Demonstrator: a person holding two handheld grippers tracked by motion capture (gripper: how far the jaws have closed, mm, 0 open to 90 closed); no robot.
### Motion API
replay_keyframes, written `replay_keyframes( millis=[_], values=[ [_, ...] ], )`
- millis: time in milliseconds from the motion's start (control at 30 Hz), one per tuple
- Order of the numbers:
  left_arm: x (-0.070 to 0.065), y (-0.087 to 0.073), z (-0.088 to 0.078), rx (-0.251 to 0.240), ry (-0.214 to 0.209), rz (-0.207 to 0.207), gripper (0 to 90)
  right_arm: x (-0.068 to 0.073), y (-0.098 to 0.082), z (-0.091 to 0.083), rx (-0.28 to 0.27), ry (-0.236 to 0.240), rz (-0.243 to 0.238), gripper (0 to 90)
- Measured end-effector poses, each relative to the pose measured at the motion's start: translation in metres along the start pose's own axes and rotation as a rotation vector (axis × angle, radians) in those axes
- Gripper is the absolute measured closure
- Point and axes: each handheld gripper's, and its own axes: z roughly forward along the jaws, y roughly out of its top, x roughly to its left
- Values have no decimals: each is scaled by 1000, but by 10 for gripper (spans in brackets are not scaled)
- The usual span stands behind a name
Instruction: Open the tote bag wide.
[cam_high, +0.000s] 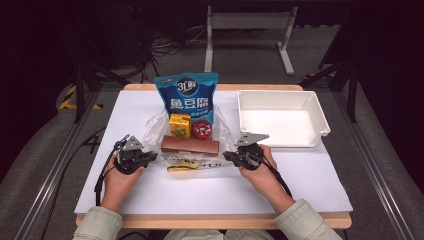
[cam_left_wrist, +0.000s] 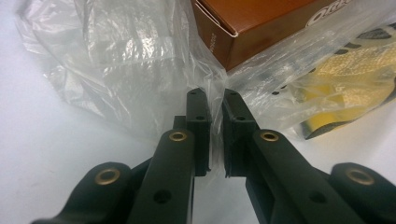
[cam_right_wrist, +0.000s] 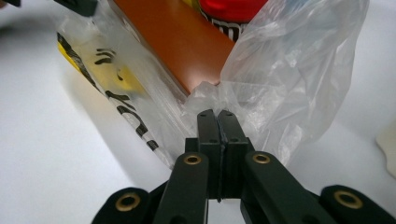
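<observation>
Both hands' tools, left (cam_left_wrist: 215, 100) and right (cam_right_wrist: 217, 114), pinch the plastic bag (cam_high: 155, 127).

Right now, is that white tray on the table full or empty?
Empty: the white tray shows only its bare white floor in the high view.

Thin, crinkled, glossy clear plastic bag (cam_left_wrist: 140, 70); smooth brown cardboard box (cam_right_wrist: 173, 42); matt black plastic tool (cam_right_wrist: 218, 116) with brass-coloured rivets; matt white tabletop (cam_high: 300, 175).
</observation>
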Motion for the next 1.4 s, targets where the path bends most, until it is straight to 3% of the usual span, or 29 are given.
replay_keyframes(
  millis=[367, 767, 967, 1100, 1200, 1400],
  values=[
    [-1, 0, 5, 16, -12, 2, 827, -13, -13, 21, 99, -52, 24, 897],
    [1, -1, 8, 63, 51, -13, 854, -13, -16, 28, 47, -93, 15, 874],
    [3, -2, 11, 60, 63, -25, 844, -16, -16, 30, 28, -98, 21, 844],
    [4, -4, 9, 44, 54, -24, 832, -20, -16, 24, 16, -71, 27, 708],
    [3, -5, 9, 44, 48, -20, 816, -21, -13, 13, -22, -24, 44, 613],
    [-1, -4, 7, 43, 41, 2, 755, -16, -4, -6, -118, -1, 6, 471]
  ],
)
